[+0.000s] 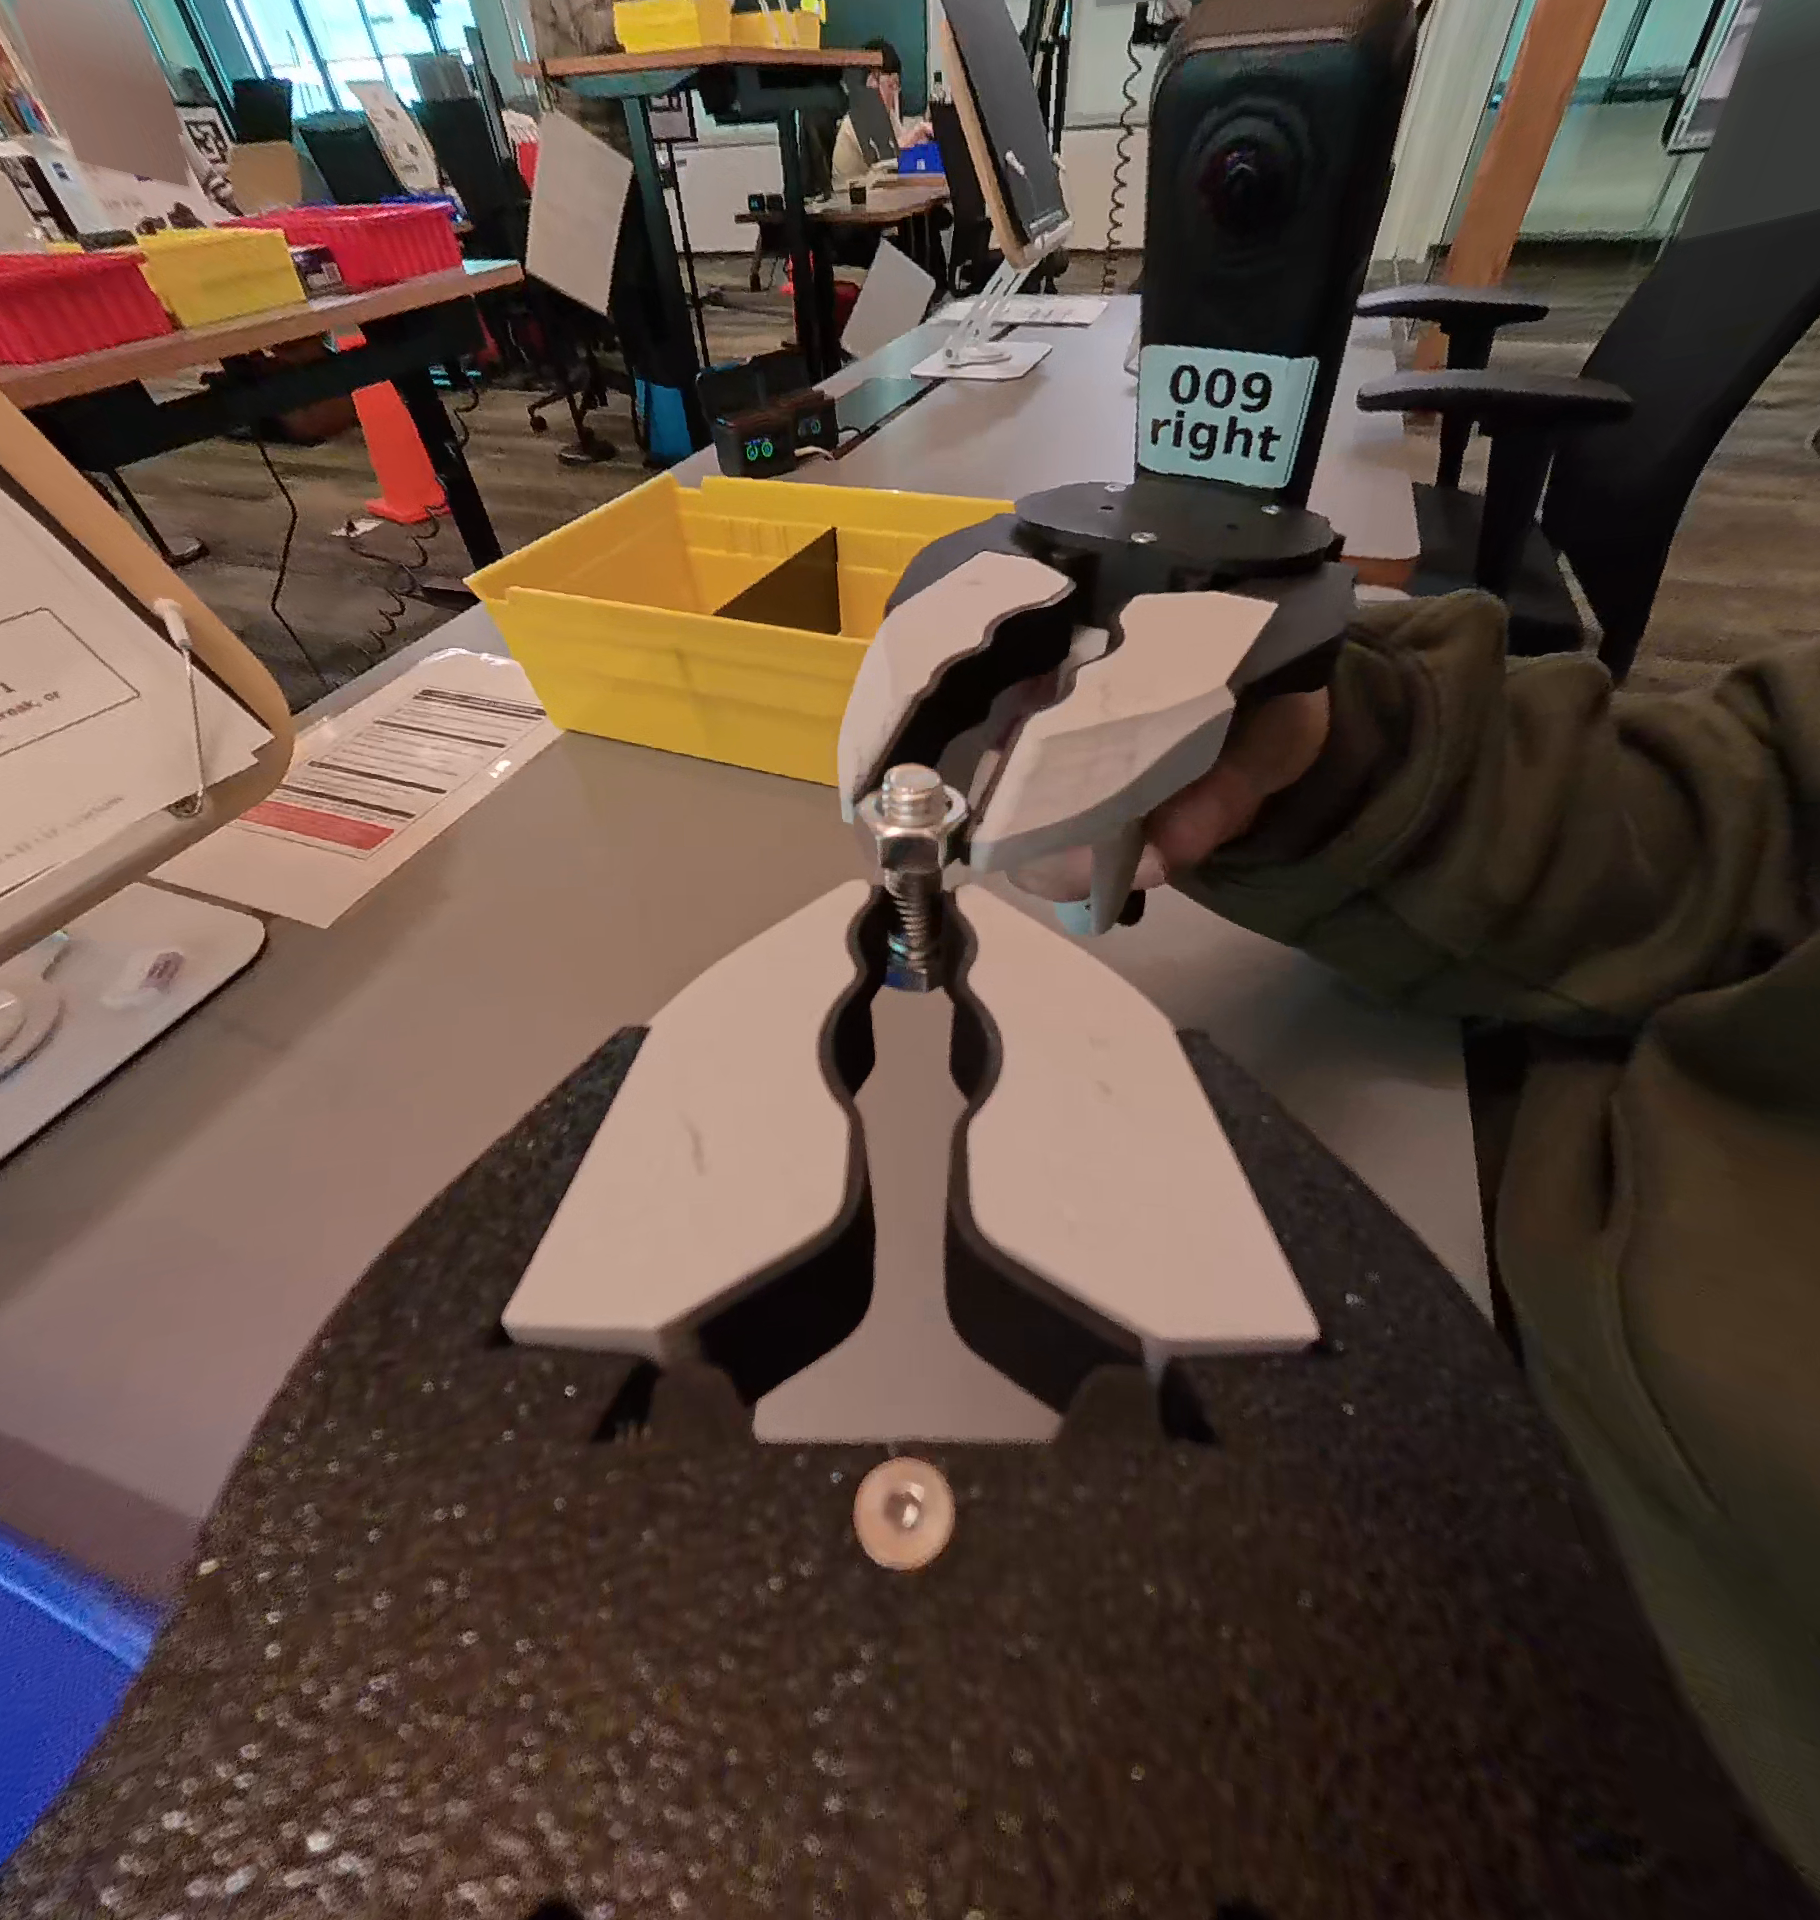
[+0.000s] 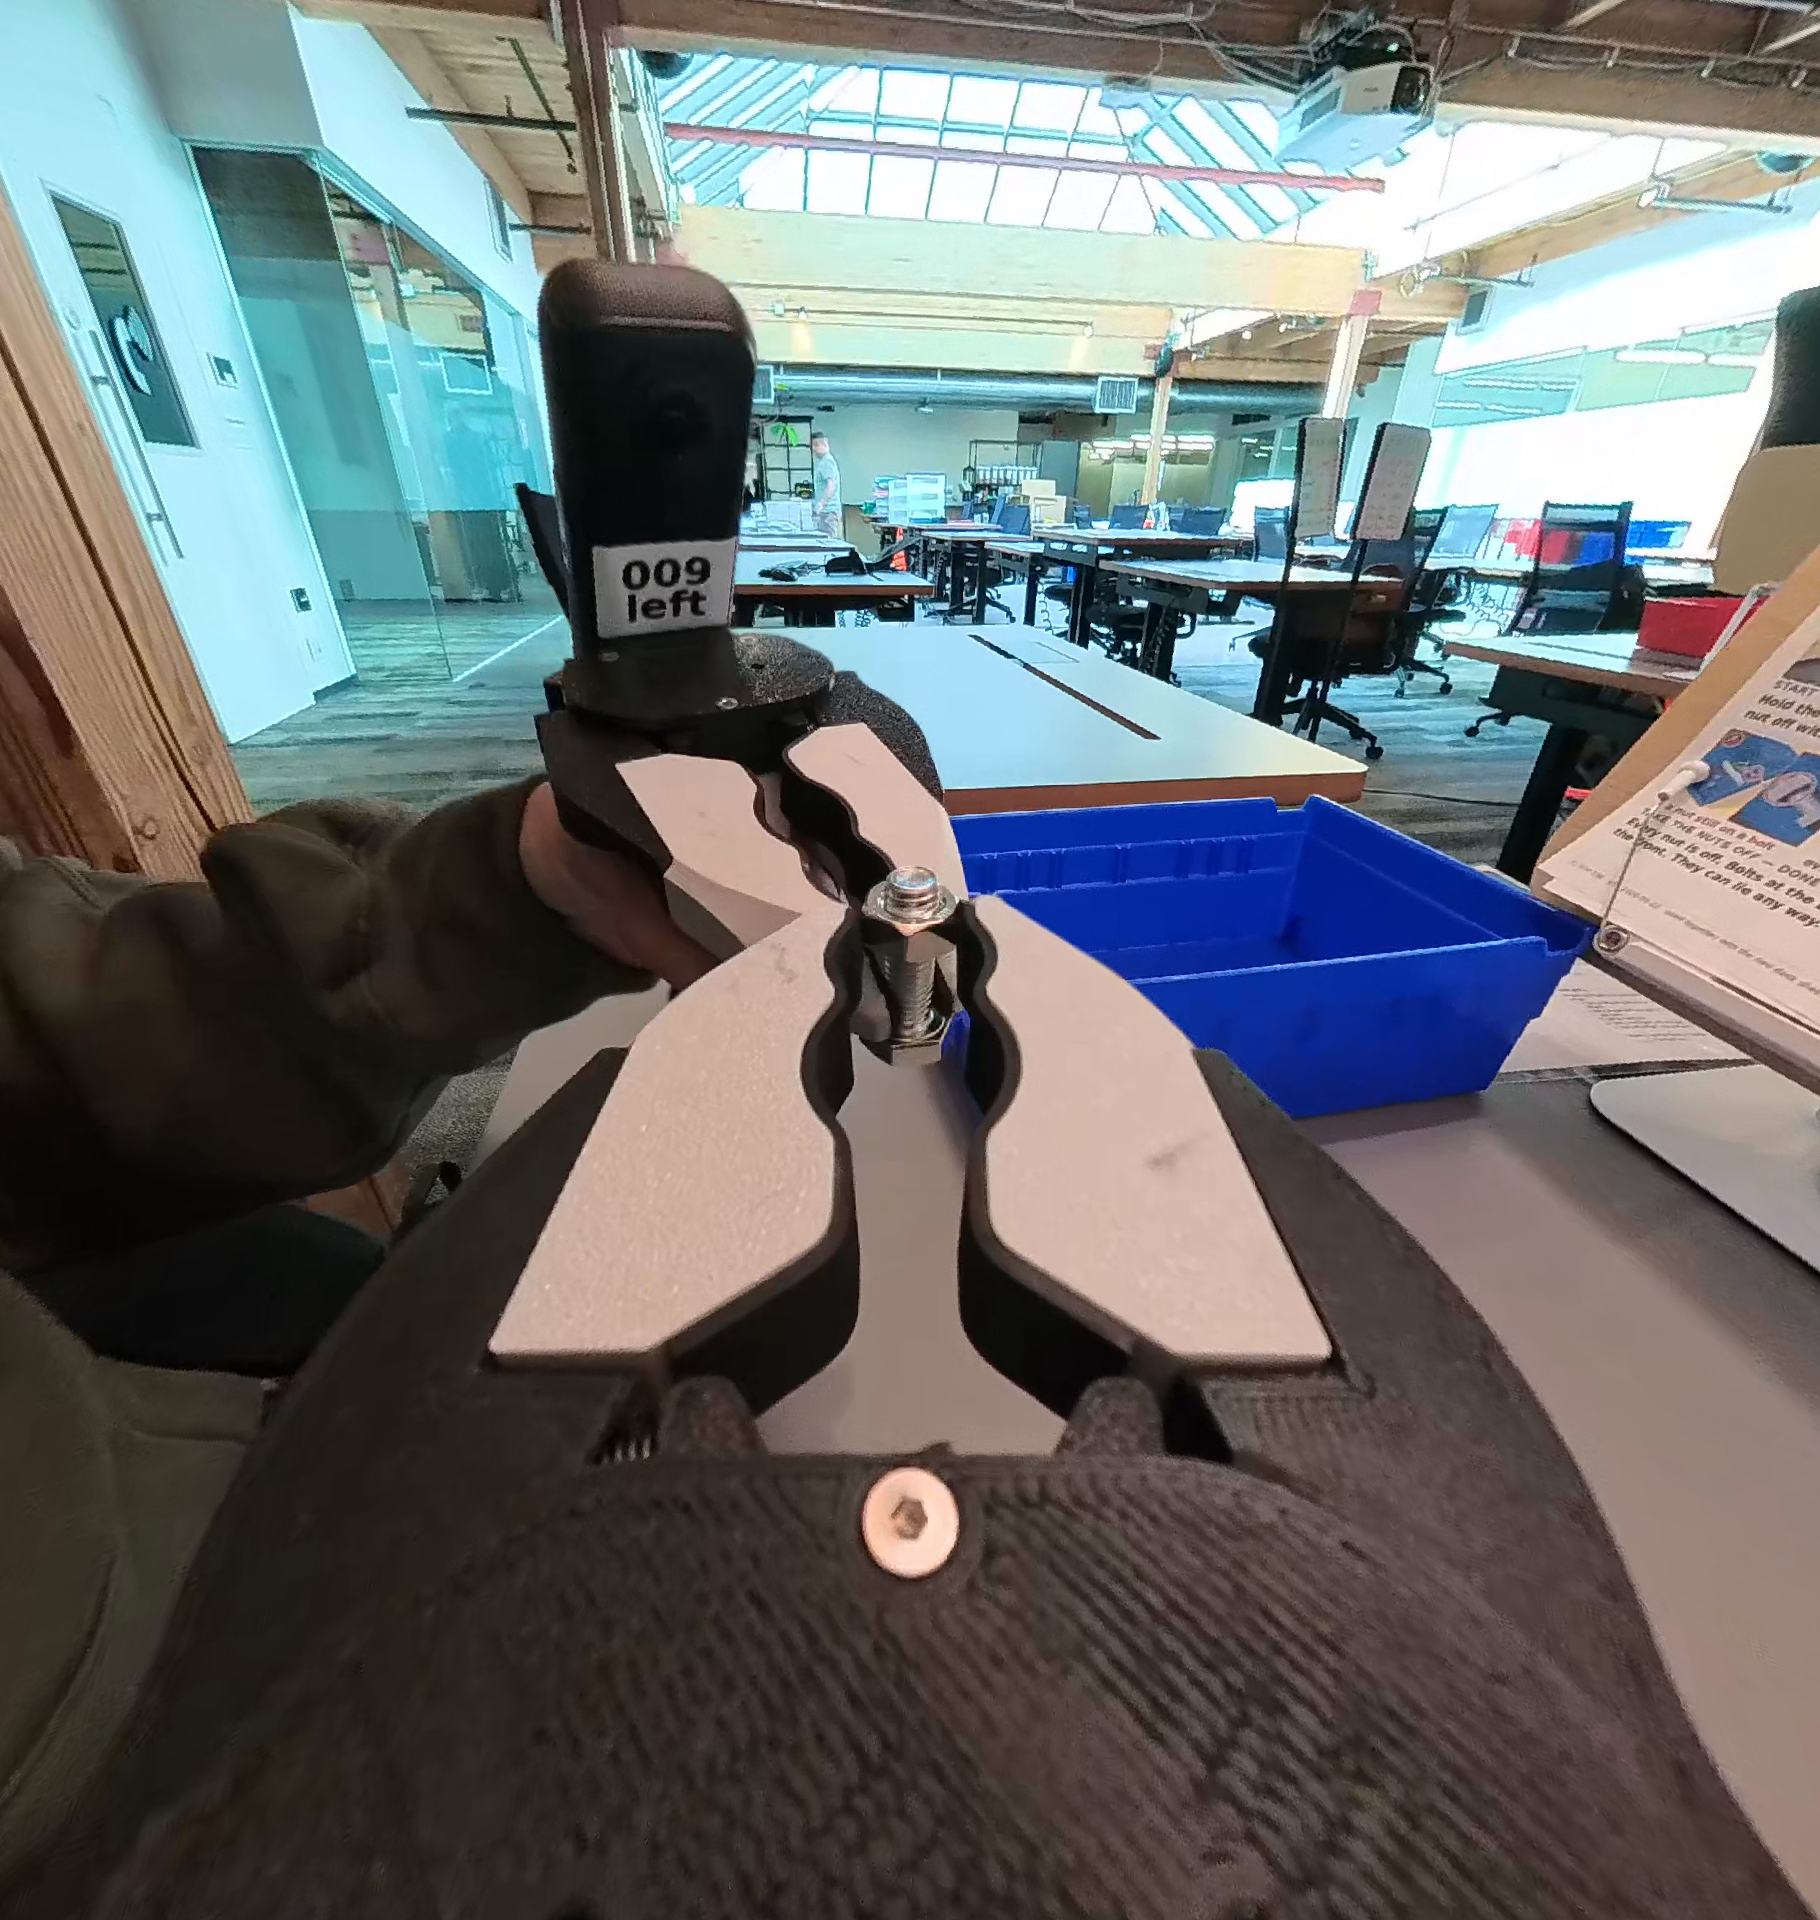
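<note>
Two grippers meet on one upright bolt (image 1: 911, 883) above the grey counter (image 1: 594, 935). In the left wrist view, the left gripper (image 1: 911, 920) is clamped on the lower threaded shank, the bolt's bottom end sitting between its fingertips. The right gripper (image 1: 911, 821) comes in from ahead and to the right, its fingers pressed together on the nut (image 1: 911, 847) near the top of the bolt, a washer (image 1: 908, 808) just above it. The right wrist view shows the same bolt (image 2: 906, 977) caught between the right gripper (image 2: 906, 935) and the left gripper (image 2: 885, 883) beyond it. Past the left gripper's tips sits a yellow bin (image 1: 677, 644) with a dark divider; just right of the right gripper's tips sits a blue bin (image 2: 1301, 956). Tilted boards bearing printed sheets (image 1: 44, 675) stand at the outer edges.
</note>
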`<action>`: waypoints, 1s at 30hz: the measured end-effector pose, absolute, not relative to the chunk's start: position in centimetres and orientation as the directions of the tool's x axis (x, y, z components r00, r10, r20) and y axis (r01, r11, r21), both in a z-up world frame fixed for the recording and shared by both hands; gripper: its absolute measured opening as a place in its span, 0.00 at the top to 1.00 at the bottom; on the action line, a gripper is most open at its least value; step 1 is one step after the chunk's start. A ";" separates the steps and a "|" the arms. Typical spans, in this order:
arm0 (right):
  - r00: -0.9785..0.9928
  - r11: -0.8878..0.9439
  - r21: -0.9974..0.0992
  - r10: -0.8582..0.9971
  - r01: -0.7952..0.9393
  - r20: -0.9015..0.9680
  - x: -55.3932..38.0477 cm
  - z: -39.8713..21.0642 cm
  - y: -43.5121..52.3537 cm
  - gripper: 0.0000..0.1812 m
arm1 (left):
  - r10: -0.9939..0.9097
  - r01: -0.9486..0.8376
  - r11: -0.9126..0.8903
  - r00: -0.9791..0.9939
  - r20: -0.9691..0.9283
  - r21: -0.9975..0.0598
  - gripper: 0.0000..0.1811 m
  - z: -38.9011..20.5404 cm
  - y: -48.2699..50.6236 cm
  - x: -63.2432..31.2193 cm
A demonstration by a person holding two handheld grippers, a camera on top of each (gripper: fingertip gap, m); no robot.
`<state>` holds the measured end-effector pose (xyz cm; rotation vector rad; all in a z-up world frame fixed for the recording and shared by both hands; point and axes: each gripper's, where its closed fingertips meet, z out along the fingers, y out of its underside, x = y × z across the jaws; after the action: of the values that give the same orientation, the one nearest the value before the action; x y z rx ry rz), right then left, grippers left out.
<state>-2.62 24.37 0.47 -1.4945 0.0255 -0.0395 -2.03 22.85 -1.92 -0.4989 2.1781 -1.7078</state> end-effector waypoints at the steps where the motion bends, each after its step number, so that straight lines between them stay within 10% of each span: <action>1: 0.999 0.076 -0.997 -0.042 0.011 0.008 -2.7 0.5 24.3 0.91 | -0.471 -0.074 0.214 -0.881 -0.036 -0.974 0.95 -2.0 22.8 -2.0; 20: 0.933 0.082 -0.994 -0.347 -0.069 -0.093 2.9 -1.2 21.6 0.87 | -0.571 -0.066 0.106 -0.821 -0.007 -0.992 0.95 -1.9 24.0 -1.6; 30: 0.982 0.104 -0.992 -0.164 -0.077 -0.093 -1.2 -0.1 23.6 0.81 | -0.592 -0.072 0.145 -0.805 -0.028 -0.987 0.95 -3.2 23.1 -1.2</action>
<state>-1.19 23.63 -0.15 -1.4680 0.1976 -0.0645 -1.21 23.12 -3.23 -0.6345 2.0168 -1.7014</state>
